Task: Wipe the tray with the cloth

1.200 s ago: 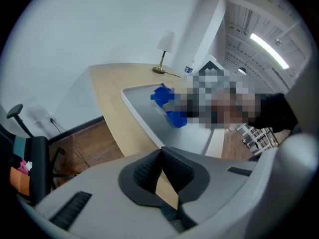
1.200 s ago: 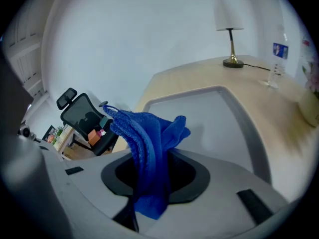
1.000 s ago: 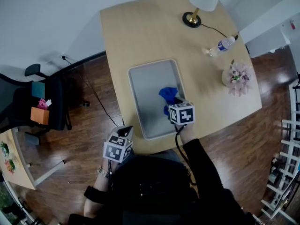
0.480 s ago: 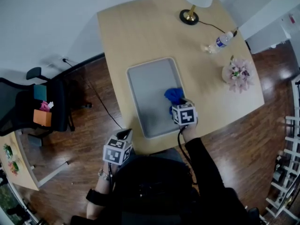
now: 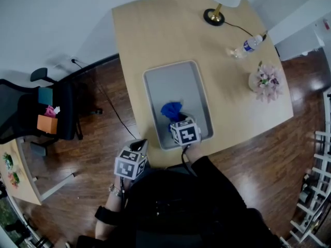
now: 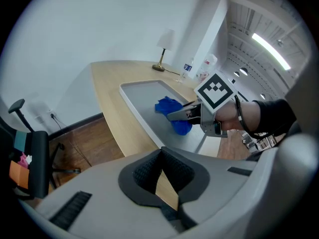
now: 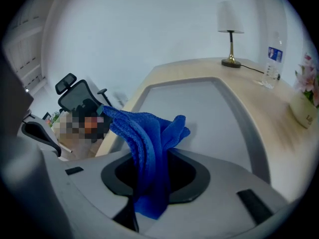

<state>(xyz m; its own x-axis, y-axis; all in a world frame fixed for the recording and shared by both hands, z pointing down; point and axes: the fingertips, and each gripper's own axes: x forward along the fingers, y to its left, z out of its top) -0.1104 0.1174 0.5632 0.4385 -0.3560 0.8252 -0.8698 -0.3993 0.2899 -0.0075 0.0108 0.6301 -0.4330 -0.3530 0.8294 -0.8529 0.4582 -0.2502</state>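
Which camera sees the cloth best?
The right gripper view: the cloth is big and close, pinched by the right gripper. The head view shows a small lump on the tray; the left gripper view, a small side glimpse.

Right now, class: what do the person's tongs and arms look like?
Both the left tongs and right tongs are grey plastic with black ribbed pads, each carrying a white cube printed with black square markers. A black cable leaves the right one. The sleeves are black; a bracelet circles the left wrist.

A lamp [image 5: 214,15], a water bottle [image 5: 247,45] and what looks like potted flowers [image 5: 267,81] stand on the table [image 5: 155,35].
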